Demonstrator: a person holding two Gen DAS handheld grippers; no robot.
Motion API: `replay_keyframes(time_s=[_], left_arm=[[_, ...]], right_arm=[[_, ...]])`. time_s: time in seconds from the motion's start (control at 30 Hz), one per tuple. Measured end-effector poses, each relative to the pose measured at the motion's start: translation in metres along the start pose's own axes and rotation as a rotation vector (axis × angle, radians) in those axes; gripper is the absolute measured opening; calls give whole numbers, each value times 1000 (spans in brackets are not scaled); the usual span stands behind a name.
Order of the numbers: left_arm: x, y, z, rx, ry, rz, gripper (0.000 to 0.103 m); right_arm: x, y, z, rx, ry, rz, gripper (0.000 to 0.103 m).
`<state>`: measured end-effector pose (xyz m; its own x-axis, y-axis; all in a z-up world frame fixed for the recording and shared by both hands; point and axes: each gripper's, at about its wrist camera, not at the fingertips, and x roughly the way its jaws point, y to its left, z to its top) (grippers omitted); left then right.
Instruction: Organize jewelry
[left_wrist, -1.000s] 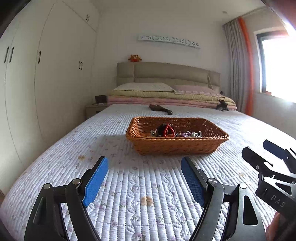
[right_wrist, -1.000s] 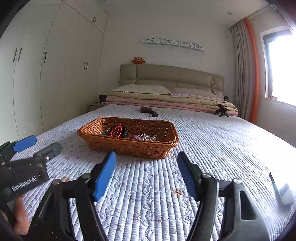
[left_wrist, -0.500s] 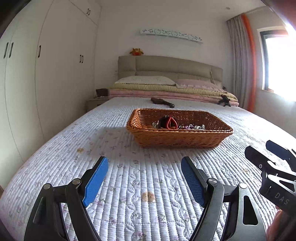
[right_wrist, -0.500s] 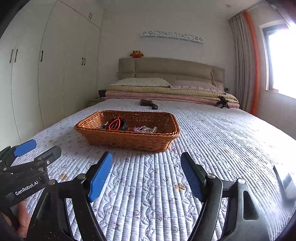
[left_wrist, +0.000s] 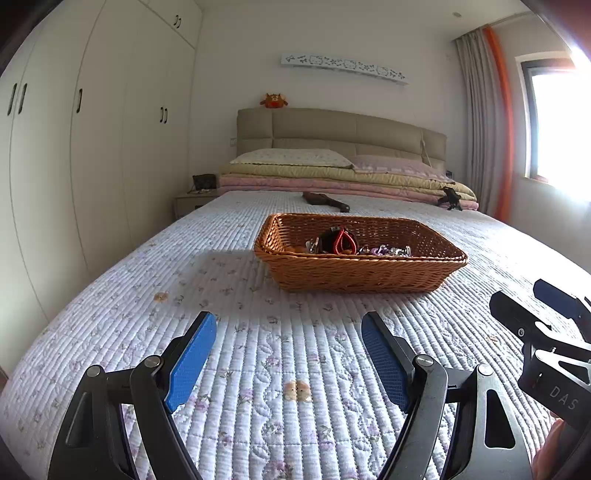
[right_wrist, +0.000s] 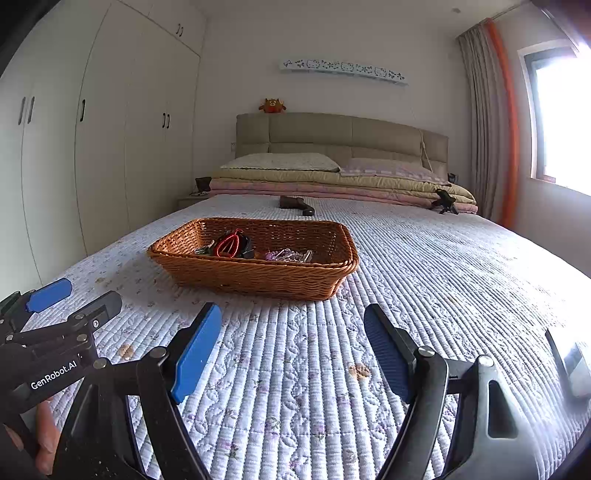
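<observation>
A brown wicker basket (left_wrist: 365, 273) (right_wrist: 258, 275) sits on the quilted bed ahead of both grippers. It holds a red cord loop (left_wrist: 345, 242) (right_wrist: 229, 245) on a dark piece and a pile of silvery and purple jewelry (left_wrist: 384, 251) (right_wrist: 290, 255). My left gripper (left_wrist: 288, 328) is open and empty over the quilt, short of the basket. My right gripper (right_wrist: 293, 321) is open and empty, short of the basket's right corner. Each gripper shows at the edge of the other's view (left_wrist: 539, 317) (right_wrist: 70, 299).
The white floral quilt (left_wrist: 288, 369) covers the bed. A dark object (left_wrist: 325, 200) and a small black tripod (left_wrist: 451, 197) lie beyond the basket near the folded bedding (left_wrist: 332, 177). White wardrobes (left_wrist: 92, 129) stand left, a window (left_wrist: 557, 125) right. A white device (right_wrist: 576, 363) lies at the right edge.
Both grippers have dropped lower and a little nearer the basket, so its contents show less over the rim. Both stay open and empty.
</observation>
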<state>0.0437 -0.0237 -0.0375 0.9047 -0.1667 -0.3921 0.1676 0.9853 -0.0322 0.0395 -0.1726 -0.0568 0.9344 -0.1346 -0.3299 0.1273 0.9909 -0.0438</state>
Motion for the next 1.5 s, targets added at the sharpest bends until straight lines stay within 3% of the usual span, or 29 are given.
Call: replay_keyframes(time_s=[1.17,1.3,1.5], left_arm=[[-4,-3,0,7,-7,32,82],[-3,-3,1,7,-4,34,82],[-3,-2,1,8,-4,35,82]], right_arm=[[1,-3,0,9,16,7,81],[1,-5,0,15,16,7,90],[1,-5,-1,11,16,6,90]])
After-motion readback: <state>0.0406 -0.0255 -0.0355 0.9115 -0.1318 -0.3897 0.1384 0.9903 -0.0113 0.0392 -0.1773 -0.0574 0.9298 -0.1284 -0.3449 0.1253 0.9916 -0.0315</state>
